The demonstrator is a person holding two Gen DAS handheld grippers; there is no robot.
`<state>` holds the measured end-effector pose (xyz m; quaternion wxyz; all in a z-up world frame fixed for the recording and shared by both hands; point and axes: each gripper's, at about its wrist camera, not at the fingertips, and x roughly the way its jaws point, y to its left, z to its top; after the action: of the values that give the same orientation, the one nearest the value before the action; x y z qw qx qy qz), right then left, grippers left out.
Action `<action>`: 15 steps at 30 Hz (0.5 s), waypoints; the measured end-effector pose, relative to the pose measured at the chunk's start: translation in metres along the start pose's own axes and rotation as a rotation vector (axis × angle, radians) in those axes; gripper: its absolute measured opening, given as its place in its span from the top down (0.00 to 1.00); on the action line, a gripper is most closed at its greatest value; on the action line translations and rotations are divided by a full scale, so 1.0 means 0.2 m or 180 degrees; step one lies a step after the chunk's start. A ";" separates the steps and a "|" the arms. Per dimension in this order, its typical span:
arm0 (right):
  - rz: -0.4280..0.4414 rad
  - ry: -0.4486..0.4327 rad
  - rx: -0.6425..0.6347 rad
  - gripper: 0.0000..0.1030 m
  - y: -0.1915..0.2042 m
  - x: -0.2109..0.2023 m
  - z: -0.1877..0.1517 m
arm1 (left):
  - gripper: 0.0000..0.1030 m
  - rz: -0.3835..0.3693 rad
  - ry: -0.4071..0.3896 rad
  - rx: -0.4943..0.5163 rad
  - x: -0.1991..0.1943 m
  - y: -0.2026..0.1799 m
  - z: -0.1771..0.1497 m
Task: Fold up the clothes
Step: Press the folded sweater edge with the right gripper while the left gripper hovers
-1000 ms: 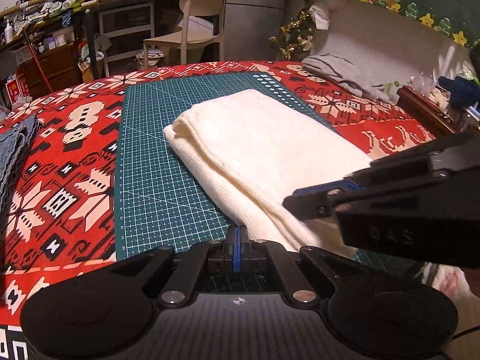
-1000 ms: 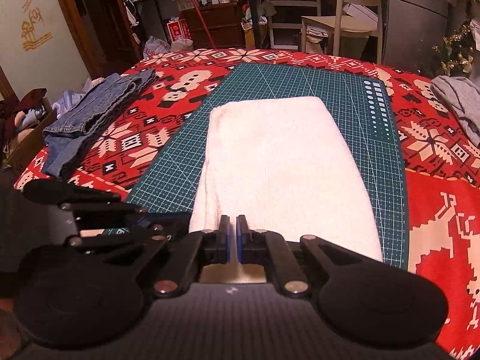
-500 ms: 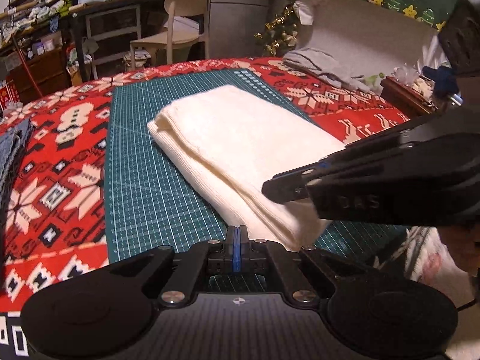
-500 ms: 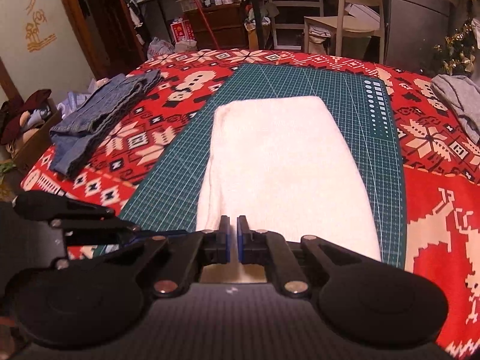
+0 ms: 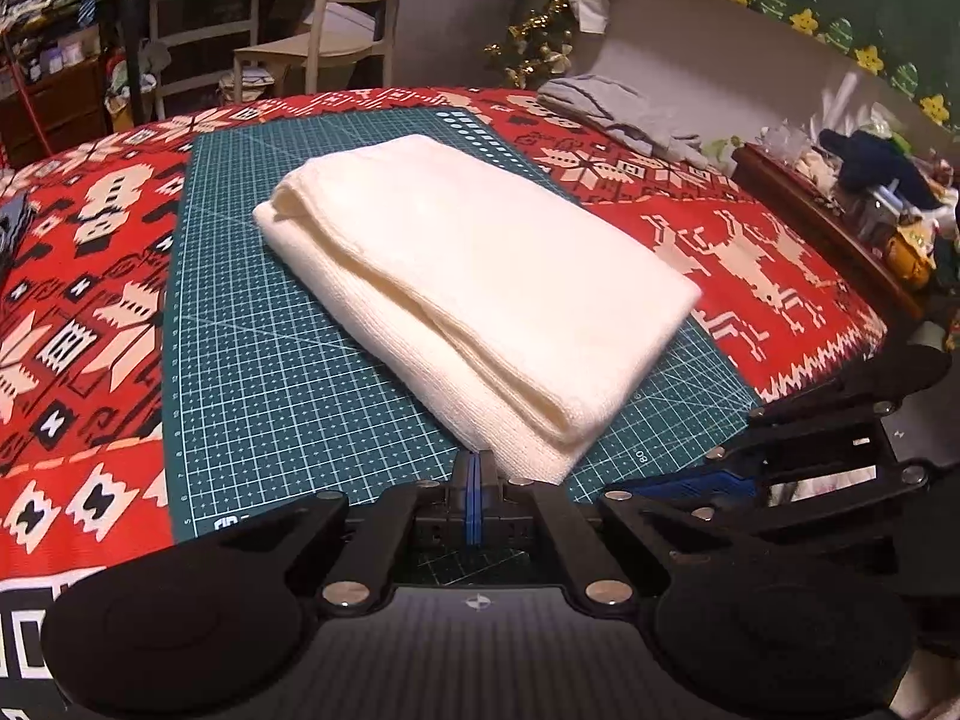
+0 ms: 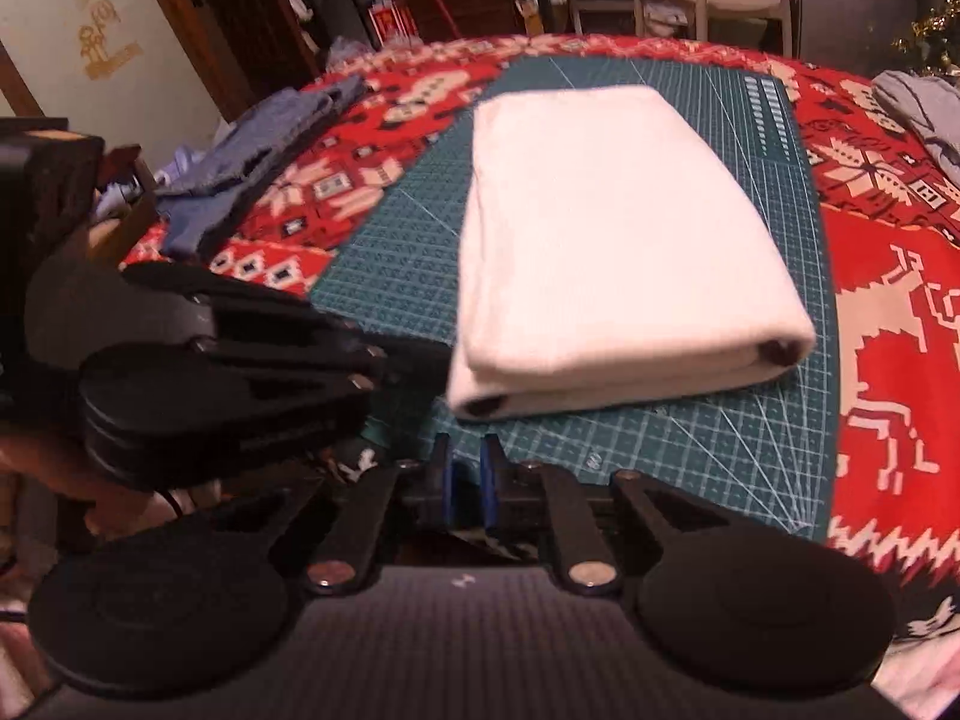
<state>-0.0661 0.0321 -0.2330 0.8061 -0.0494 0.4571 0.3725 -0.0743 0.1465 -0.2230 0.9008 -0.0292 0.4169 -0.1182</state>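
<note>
A cream garment [image 5: 480,276] lies folded into a long thick rectangle on the green cutting mat [image 5: 270,360]. My left gripper [image 5: 474,471] is shut, its blue pads pressed together right beside the garment's near corner, with no cloth visible between them. In the right wrist view the garment [image 6: 606,228] lies wholly ahead of my right gripper [image 6: 467,480], whose pads stand a little apart with nothing between them. My left gripper [image 6: 420,354] shows as a dark blur by the garment's near left corner. Low at the mat's near right edge is the right gripper [image 5: 624,483].
A red patterned cloth [image 5: 90,276] covers the round table. Folded jeans [image 6: 258,162] lie at its left edge, and a grey garment [image 5: 624,114] sits at the far right. A wooden box of clutter [image 5: 810,192] stands beside the table. Behind it are a chair [image 5: 342,12] and shelves.
Both grippers have drawn back toward the table's near edge. The right one has dropped low, its pads have parted slightly, and the garment's near end now lies free on the mat.
</note>
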 end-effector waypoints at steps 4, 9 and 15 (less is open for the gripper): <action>-0.0087 -0.0130 -0.0074 0.82 0.00 -0.01 -0.02 | 1.00 -0.0078 0.0013 -0.0022 0.00 0.00 0.00; -0.0077 -0.0247 -0.0127 0.80 -0.01 -0.01 -0.03 | 1.00 -0.0413 -0.0050 -0.0260 -0.01 0.05 0.00; -0.0068 -0.0387 -0.0192 0.75 -0.01 -0.01 -0.03 | 0.99 -0.0717 -0.0162 -0.0610 -0.06 0.15 0.00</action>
<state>-0.0692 0.0265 -0.2366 0.8345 -0.0558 0.3953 0.3798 -0.0763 0.1785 -0.2187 0.8852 -0.1647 0.3974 -0.1773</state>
